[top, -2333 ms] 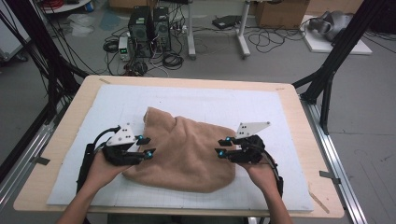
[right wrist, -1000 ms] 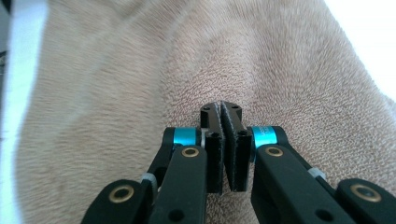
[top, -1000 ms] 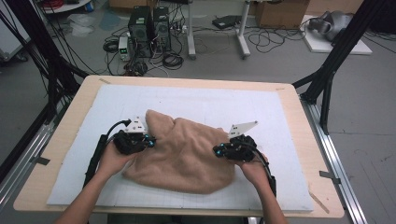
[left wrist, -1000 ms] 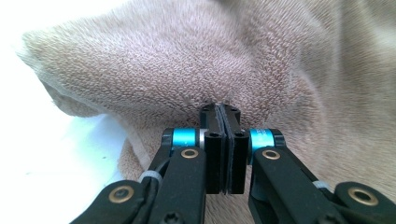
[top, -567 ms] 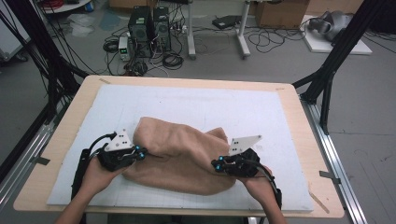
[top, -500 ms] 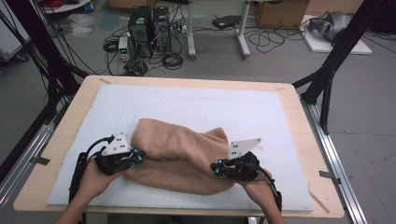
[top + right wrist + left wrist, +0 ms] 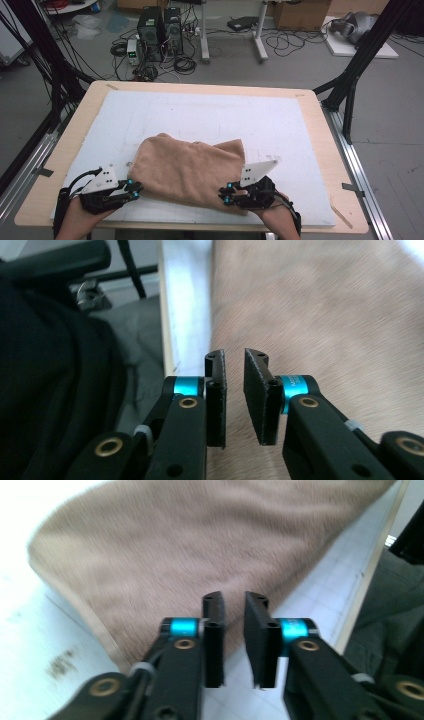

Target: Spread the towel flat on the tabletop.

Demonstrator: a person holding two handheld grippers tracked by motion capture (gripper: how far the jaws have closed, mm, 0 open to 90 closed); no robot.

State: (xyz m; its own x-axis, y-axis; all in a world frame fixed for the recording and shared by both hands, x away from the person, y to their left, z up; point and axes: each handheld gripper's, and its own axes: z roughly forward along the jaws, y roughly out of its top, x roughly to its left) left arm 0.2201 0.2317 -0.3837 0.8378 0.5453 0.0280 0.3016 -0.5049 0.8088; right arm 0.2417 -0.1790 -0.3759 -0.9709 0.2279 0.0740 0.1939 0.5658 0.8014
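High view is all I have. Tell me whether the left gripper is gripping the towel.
Observer: No. In its own view the left gripper grips nothing. Its jaws have just been opening, the narrow gap is empty, and the towel lies beyond the tips.
Operator: Check the right one.
Observer: The right gripper is the same. Its jaws have just been opening with nothing between them, and the towel lies beyond and beneath.
Operator: Report the towel's edge near the left gripper.
Observer: Its hemmed edge rests on the white mat.
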